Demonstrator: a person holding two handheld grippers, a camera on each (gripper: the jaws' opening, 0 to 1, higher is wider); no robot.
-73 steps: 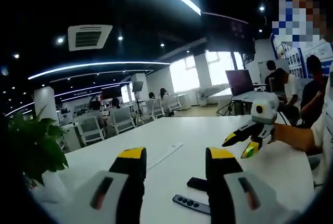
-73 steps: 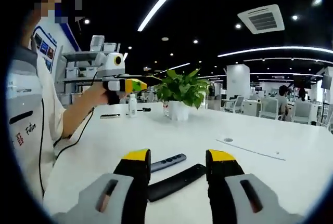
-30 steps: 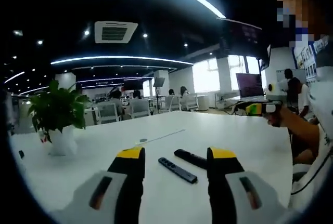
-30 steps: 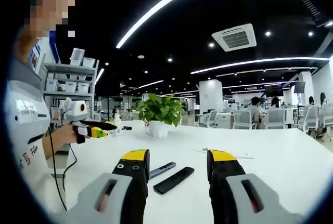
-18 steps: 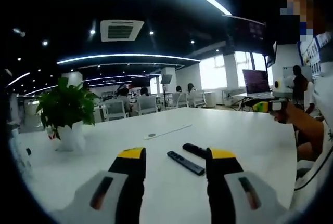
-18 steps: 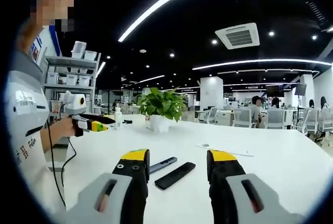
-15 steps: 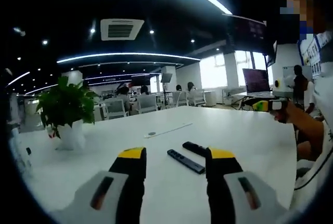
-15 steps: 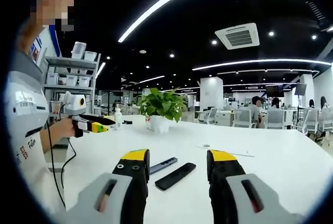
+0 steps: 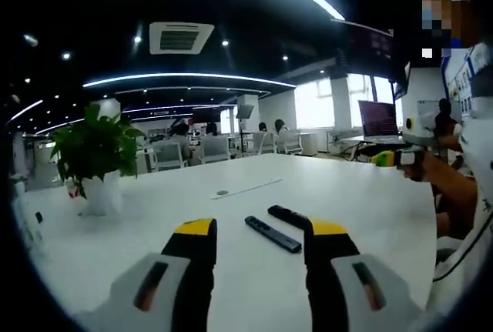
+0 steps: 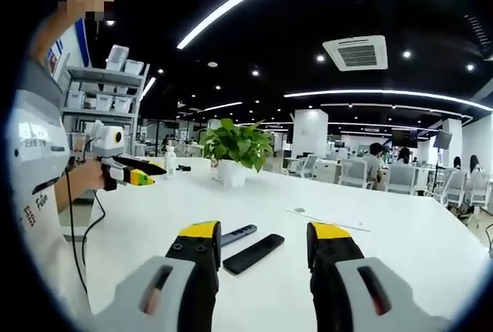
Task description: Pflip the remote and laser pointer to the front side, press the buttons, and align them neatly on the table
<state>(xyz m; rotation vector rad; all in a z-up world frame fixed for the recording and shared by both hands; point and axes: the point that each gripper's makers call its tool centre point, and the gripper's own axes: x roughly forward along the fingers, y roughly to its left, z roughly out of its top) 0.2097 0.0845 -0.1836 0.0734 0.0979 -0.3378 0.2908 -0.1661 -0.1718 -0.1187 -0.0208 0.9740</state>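
Both grippers hover with jaws open and empty, leaving the remote [image 10: 253,253] and laser pointer [image 10: 238,233] lying side by side on the table [image 10: 400,255], apparently aligned.

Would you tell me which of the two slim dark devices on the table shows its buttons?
The narrower laser pointer, lying on the plant's side: small buttons dot its top. The wider remote beside it shows a plain black face.

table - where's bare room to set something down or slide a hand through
The table is bare between the potted plant and the remote, and right of the remote. It is crowded only mid-table, where the remote and laser pointer lie side by side, with a thin white strip beyond.
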